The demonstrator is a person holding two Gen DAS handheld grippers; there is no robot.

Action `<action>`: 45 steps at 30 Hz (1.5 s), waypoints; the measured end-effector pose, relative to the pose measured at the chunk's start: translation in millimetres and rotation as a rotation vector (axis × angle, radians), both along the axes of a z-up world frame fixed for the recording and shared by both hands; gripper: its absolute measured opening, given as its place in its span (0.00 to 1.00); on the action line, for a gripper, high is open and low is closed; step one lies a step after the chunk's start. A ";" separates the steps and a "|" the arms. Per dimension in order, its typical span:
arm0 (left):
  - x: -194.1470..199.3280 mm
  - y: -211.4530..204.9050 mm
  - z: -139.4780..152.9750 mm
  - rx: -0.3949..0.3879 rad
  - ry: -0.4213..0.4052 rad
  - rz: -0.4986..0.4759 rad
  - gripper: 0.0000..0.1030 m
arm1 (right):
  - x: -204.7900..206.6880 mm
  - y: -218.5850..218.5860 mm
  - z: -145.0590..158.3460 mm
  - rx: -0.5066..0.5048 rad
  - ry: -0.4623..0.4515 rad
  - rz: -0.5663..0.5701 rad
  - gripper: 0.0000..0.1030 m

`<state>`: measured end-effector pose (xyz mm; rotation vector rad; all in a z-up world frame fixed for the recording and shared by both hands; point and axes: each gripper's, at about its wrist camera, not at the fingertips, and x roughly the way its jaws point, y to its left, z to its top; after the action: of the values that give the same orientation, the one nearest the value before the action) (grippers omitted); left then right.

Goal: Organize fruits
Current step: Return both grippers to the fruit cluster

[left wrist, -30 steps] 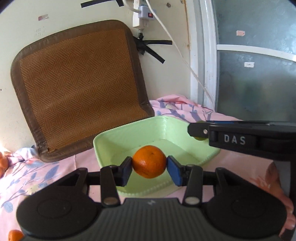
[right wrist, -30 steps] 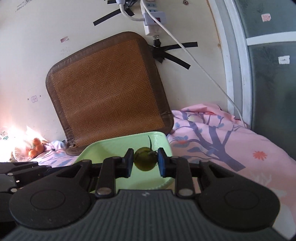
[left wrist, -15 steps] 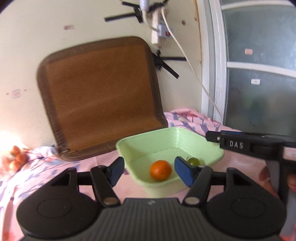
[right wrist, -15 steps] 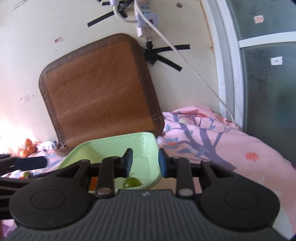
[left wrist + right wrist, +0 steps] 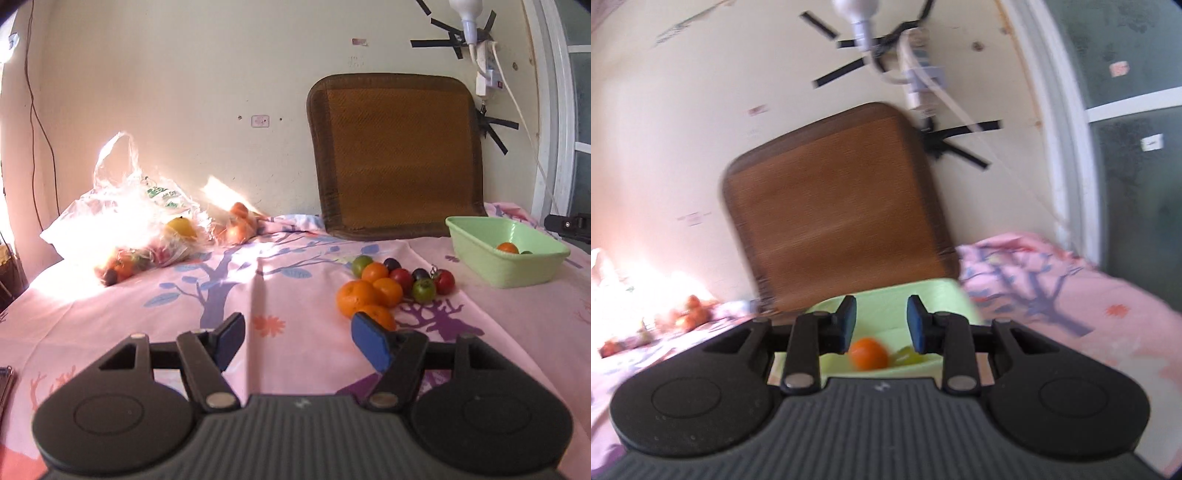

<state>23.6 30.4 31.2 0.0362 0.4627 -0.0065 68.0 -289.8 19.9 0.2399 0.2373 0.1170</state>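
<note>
A light green basin (image 5: 506, 254) stands at the right on the pink sheet and holds an orange (image 5: 507, 247) and a green fruit (image 5: 526, 252). A pile of loose fruit (image 5: 391, 288), with oranges, red and green tomatoes and dark plums, lies left of the basin. My left gripper (image 5: 298, 341) is open and empty, low over the sheet, with the pile just ahead of its right finger. My right gripper (image 5: 881, 328) is open and empty above the basin (image 5: 923, 295), with the orange (image 5: 868, 353) and the green fruit (image 5: 911, 357) below it.
A plastic bag (image 5: 122, 218) with more fruit lies at the back left in bright sun. A brown woven mat (image 5: 397, 155) leans on the wall behind the basin. A power strip and cables (image 5: 487, 74) hang on the wall. A glass door stands at the right.
Both grippers opened and dropped the orange and the green fruit into the basin. My left gripper then pulled back and swung left toward the fruit pile. My right gripper stays over the basin.
</note>
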 end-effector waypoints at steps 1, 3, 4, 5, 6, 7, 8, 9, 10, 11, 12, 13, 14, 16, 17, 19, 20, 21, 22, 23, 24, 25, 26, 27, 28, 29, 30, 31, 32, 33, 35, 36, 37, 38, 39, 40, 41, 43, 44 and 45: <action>0.9 -0.4 -2.2 -0.008 0.007 -0.003 0.64 | -4.1 12.4 -0.7 0.011 0.017 0.047 0.32; 1.5 -5.2 -5.3 -0.014 0.016 -0.026 0.64 | -9.1 37.6 -5.5 0.012 0.055 0.124 0.32; -0.1 -8.6 -7.3 -0.004 0.021 -0.040 0.64 | -10.2 50.5 -8.9 0.006 0.080 0.160 0.32; -0.7 -12.6 -8.4 0.010 0.027 -0.052 0.64 | -10.7 62.7 -12.3 -0.001 0.101 0.193 0.32; -2.8 -15.9 -11.0 0.024 0.035 -0.065 0.64 | -11.9 73.4 -15.4 -0.011 0.115 0.220 0.32; -4.3 -18.3 -12.2 0.029 0.039 -0.081 0.63 | -12.6 83.8 -19.0 -0.025 0.127 0.242 0.32; -6.5 -18.2 -11.9 0.031 0.039 -0.095 0.63 | -12.8 92.1 -21.8 -0.040 0.139 0.254 0.32; -9.0 -16.5 -9.9 0.033 0.037 -0.104 0.64 | -12.1 98.1 -24.1 -0.053 0.152 0.264 0.32; -11.7 -13.2 -6.9 0.038 0.030 -0.106 0.64 | -11.4 103.1 -26.2 -0.069 0.162 0.273 0.32; -15.8 -7.1 -1.8 0.044 0.018 -0.102 0.64 | -11.3 106.6 -26.7 -0.092 0.163 0.272 0.32; -21.3 2.5 5.6 0.046 0.002 -0.092 0.63 | -11.2 108.3 -26.6 -0.104 0.160 0.272 0.32; -28.2 15.4 14.9 0.043 -0.015 -0.077 0.63 | -11.2 108.6 -27.4 -0.102 0.165 0.281 0.32; -36.7 29.7 24.1 0.038 -0.031 -0.058 0.63 | -10.3 108.1 -28.5 -0.099 0.173 0.284 0.32; -59.1 62.1 41.7 0.035 -0.070 0.003 0.64 | -8.4 104.8 -28.9 -0.081 0.180 0.285 0.32; -71.2 76.9 49.3 0.047 -0.085 0.044 0.64 | -9.6 103.1 -29.9 -0.068 0.178 0.289 0.32; -93.8 106.3 60.6 0.085 -0.105 0.156 0.66 | -11.3 100.1 -30.6 -0.054 0.172 0.295 0.32; -101.0 117.1 63.5 0.101 -0.104 0.210 0.66 | -13.1 99.1 -31.0 -0.048 0.164 0.302 0.32; -104.4 124.8 64.6 0.120 -0.092 0.256 0.66 | -14.1 98.8 -30.8 -0.045 0.157 0.307 0.32; -103.0 129.4 63.2 0.147 -0.070 0.292 0.66 | -14.7 99.2 -30.6 -0.046 0.152 0.311 0.32; -98.5 128.5 60.2 0.168 -0.052 0.310 0.66 | -14.8 99.8 -30.5 -0.049 0.150 0.315 0.32; -90.0 123.8 54.7 0.177 -0.034 0.308 0.66 | -14.4 100.7 -30.5 -0.053 0.152 0.318 0.32; -81.1 116.1 50.0 0.158 -0.021 0.274 0.66 | -13.8 101.6 -30.6 -0.057 0.156 0.320 0.32; -71.3 105.7 45.2 0.125 -0.013 0.219 0.66 | -13.0 102.4 -30.6 -0.062 0.161 0.318 0.32; -60.5 92.1 40.0 0.090 -0.009 0.154 0.66 | -12.6 102.8 -30.7 -0.066 0.165 0.315 0.32; -49.4 77.0 34.8 0.067 -0.008 0.092 0.66 | -12.1 103.2 -30.7 -0.070 0.171 0.314 0.32; -39.0 63.9 30.5 0.054 -0.007 0.043 0.66 | -11.0 103.4 -30.7 -0.075 0.180 0.312 0.32; -27.8 46.6 23.4 0.046 0.001 -0.008 0.66 | -8.9 104.0 -30.8 -0.081 0.196 0.311 0.32; -15.9 31.6 17.2 0.038 0.015 -0.054 0.65 | -6.0 104.6 -31.1 -0.084 0.214 0.313 0.32; -6.4 20.1 12.0 0.029 0.028 -0.092 0.65 | -2.4 105.2 -31.3 -0.084 0.235 0.316 0.32; 2.3 8.8 5.9 0.020 0.047 -0.128 0.65 | 1.2 106.2 -31.1 -0.088 0.251 0.318 0.32; 16.1 -8.4 -5.2 0.011 0.086 -0.173 0.65 | 7.3 110.1 -28.5 -0.125 0.253 0.321 0.32; 21.2 -14.5 -10.2 0.012 0.097 -0.183 0.65 | 9.8 112.1 -26.7 -0.148 0.244 0.315 0.32; 25.4 -19.0 -15.3 0.019 0.105 -0.181 0.65 | 13.3 114.4 -24.7 -0.169 0.235 0.309 0.32; 29.1 -21.9 -18.1 0.026 0.113 -0.174 0.65 | 17.8 116.0 -23.2 -0.178 0.231 0.306 0.32; 33.7 -22.4 -21.1 0.024 0.123 -0.164 0.63 | 23.3 116.8 -22.2 -0.181 0.233 0.303 0.32; 36.9 -21.3 -22.8 0.013 0.131 -0.157 0.62 | 30.4 117.4 -21.6 -0.183 0.240 0.297 0.32; 38.7 -20.3 -24.5 0.000 0.138 -0.154 0.61 | 36.7 117.5 -21.3 -0.185 0.246 0.286 0.32; 41.8 -19.6 -27.6 -0.014 0.152 -0.157 0.53 | 49.0 116.7 -21.8 -0.185 0.259 0.264 0.32; 42.1 -19.9 -29.7 -0.013 0.157 -0.159 0.52 | 54.8 116.2 -22.5 -0.182 0.268 0.254 0.31; 42.5 -20.3 -31.8 -0.010 0.161 -0.161 0.51 | 59.9 116.1 -23.5 -0.179 0.278 0.250 0.31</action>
<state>66.1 10.1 -0.6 0.0632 0.6198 -0.1706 127.9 -173.7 -3.6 0.0466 0.5523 0.3097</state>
